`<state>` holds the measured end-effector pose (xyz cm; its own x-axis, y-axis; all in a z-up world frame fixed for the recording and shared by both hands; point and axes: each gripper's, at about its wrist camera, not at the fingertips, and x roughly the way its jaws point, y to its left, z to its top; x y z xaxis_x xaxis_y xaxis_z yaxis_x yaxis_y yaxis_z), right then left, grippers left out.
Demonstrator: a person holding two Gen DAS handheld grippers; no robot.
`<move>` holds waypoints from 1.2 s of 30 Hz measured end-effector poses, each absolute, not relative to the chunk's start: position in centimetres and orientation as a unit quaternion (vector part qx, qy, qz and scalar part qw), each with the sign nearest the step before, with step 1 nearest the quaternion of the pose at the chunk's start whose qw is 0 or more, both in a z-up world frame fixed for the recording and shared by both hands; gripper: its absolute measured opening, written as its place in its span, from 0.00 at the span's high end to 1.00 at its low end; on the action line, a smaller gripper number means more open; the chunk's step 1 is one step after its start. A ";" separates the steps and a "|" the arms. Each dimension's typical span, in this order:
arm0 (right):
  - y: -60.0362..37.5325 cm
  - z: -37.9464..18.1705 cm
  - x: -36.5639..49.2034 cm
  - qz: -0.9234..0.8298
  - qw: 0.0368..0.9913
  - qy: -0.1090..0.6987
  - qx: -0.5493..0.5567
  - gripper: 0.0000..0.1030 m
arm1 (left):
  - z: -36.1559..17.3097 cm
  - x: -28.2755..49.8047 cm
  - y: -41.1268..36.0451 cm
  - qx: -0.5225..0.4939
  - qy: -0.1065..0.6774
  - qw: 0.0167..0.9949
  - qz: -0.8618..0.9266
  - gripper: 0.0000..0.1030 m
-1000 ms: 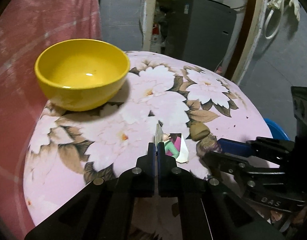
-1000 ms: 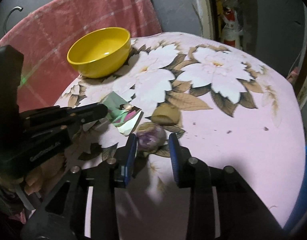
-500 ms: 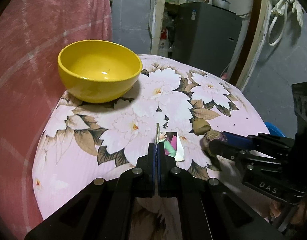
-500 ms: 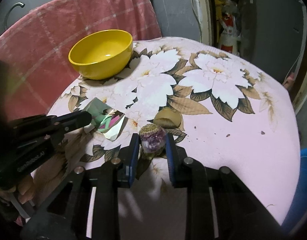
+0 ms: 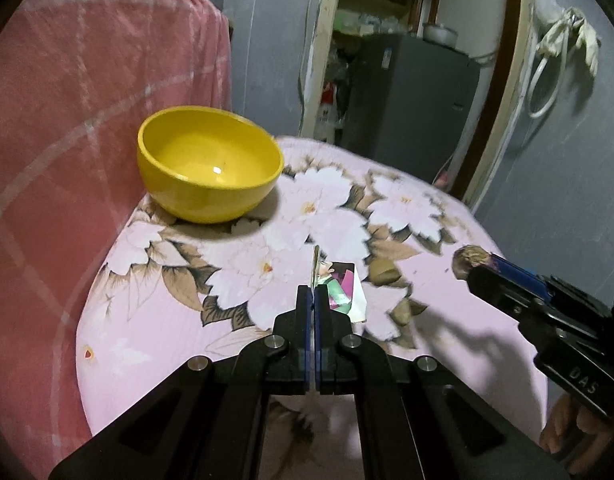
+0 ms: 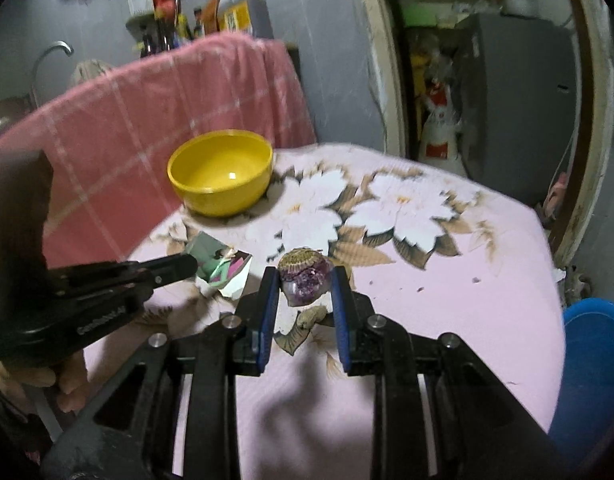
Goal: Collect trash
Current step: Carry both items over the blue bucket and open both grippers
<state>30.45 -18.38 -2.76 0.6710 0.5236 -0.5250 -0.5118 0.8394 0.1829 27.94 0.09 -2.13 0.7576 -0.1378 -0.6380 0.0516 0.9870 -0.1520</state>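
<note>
My left gripper (image 5: 314,296) is shut on a folded picture wrapper (image 5: 341,286) and holds it above the floral pink table (image 5: 155,320); the wrapper also shows in the right wrist view (image 6: 223,270). My right gripper (image 6: 305,280) is shut on a crumpled purple-and-brown trash lump (image 6: 305,276), lifted off the table; the lump shows at the right in the left wrist view (image 5: 469,259). A yellow bowl (image 5: 209,162) stands empty at the table's far left, also seen in the right wrist view (image 6: 221,172).
A pink checked cloth (image 5: 87,120) hangs over something along the table's left side. A blue bin (image 6: 591,360) sits below the table's right edge. A grey fridge (image 5: 411,104) and a doorway lie behind the table.
My right gripper closed on the purple lump and lifted it off the table. Both grippers rose and drew back, the left still holding the wrapper.
</note>
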 end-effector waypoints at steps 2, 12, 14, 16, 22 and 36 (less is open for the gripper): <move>-19.1 -1.8 29.5 0.277 0.923 0.266 0.013 0.42 | -1.3 27.4 -0.3 -0.068 0.326 0.941 -0.057 1.00; -25.6 4.4 24.9 0.207 0.969 0.133 0.035 0.42 | 4.8 25.2 -6.3 -0.078 0.199 0.968 -0.131 1.00; -27.1 5.4 24.1 0.188 0.975 0.114 0.033 0.42 | 5.9 25.0 -8.0 -0.078 0.177 0.970 -0.149 1.00; -28.9 6.6 23.1 0.163 0.982 0.092 0.028 0.42 | 7.0 24.8 -10.0 -0.077 0.153 0.971 -0.168 1.00; -33.4 9.1 20.7 0.099 0.994 0.050 0.007 0.42 | 9.5 23.4 -15.6 -0.076 0.108 0.966 -0.221 1.00; -43.3 5.4 20.3 -0.004 0.994 0.098 0.037 0.42 | 8.6 25.6 -26.2 -0.023 0.148 0.947 -0.283 1.00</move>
<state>20.25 -43.27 5.44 0.9806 -0.0007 -0.1958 0.0153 0.9972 0.0730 25.57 -26.16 8.63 0.7960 -0.5435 -0.2664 0.5297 0.8385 -0.1281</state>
